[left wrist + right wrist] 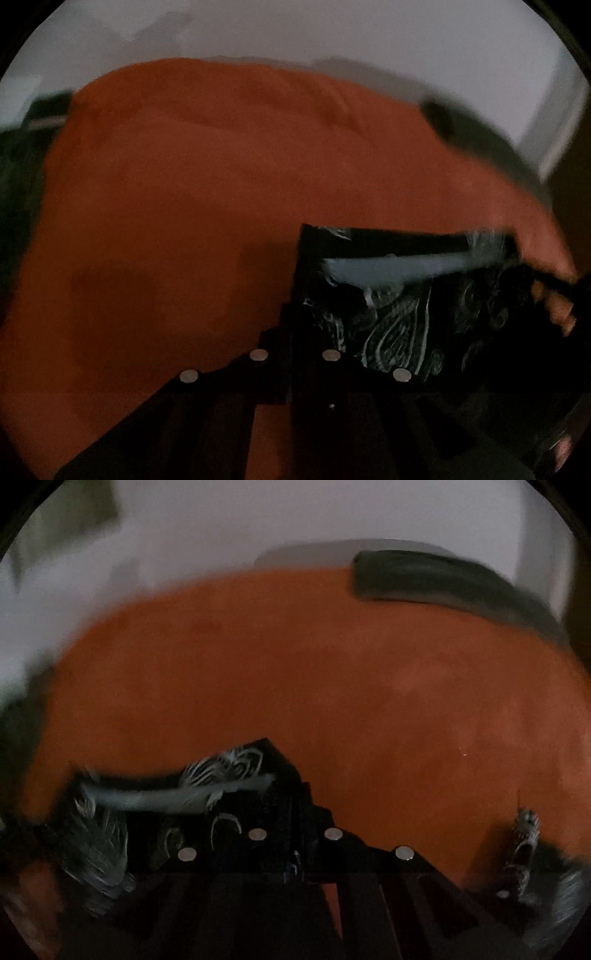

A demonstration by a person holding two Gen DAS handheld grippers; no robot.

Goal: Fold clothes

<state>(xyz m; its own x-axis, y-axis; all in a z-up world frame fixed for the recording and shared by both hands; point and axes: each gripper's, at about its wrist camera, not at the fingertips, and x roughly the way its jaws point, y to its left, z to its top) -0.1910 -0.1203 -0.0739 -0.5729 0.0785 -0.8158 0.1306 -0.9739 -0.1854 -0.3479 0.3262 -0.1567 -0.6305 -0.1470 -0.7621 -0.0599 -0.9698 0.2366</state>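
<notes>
I have both grippers closed on the black patterned cloth [406, 325], which hangs over the orange worktop [184, 221]. From the left gripper [295, 295] it spreads rightward; from the right gripper [291, 794] it [147, 805] trails leftward. A dark green item [443, 583] lies at the worktop's far edge.

both grippers tilt steeply downward. the left gripper [295, 295] has its jaws closed on dark patterned cloth; the right gripper [295, 786] is likewise closed, the same fabric pinched at its tips.
</notes>
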